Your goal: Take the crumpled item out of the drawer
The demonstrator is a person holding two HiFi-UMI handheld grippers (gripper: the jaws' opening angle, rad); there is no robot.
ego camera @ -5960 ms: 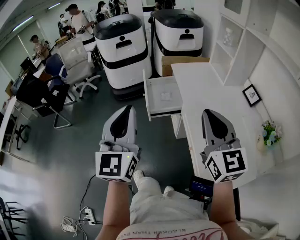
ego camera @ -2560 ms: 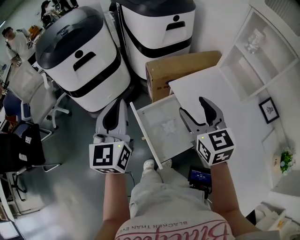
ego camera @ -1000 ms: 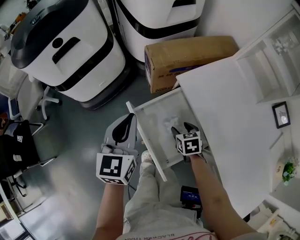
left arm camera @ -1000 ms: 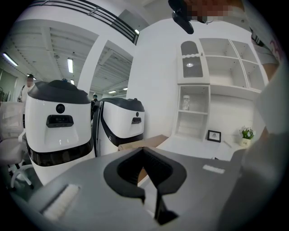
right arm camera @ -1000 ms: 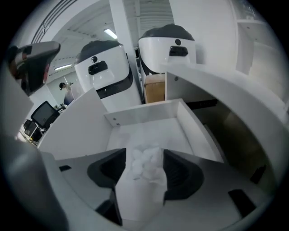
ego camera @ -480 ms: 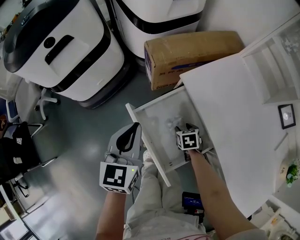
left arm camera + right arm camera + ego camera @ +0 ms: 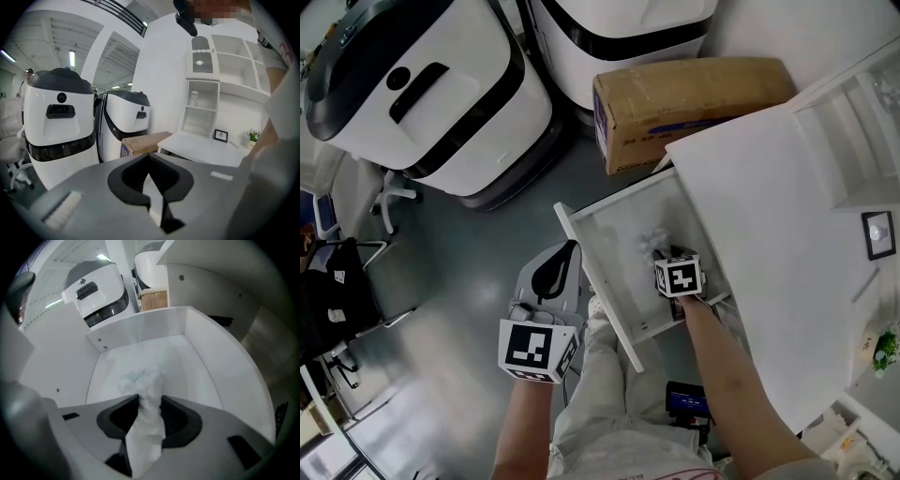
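A crumpled white paper point(image 7: 653, 242) lies in the open white drawer point(image 7: 609, 272) that juts from the desk. My right gripper point(image 7: 662, 254) reaches steeply down into the drawer. Its jaws have just been closing, and in the right gripper view the pads pinch the crumpled paper point(image 7: 142, 380) at the right gripper point(image 7: 150, 398); the paper's loose end trails back between the jaws. The drawer's front wall point(image 7: 140, 329) stands behind it. My left gripper point(image 7: 570, 249) hangs outside the drawer over the floor, shut and empty; the left gripper point(image 7: 149, 157) faces the room.
A cardboard box point(image 7: 694, 94) sits on the floor behind the drawer. Two large white-and-black machines point(image 7: 431, 84) stand beyond it. The white desk top point(image 7: 769, 216) runs to the right, with a framed picture point(image 7: 878, 234) and shelves. An office chair point(image 7: 342, 281) is at far left.
The right gripper has sunk lower into the drawer and its jaws have closed onto the crumpled paper. The left gripper has dropped slightly beside the drawer.
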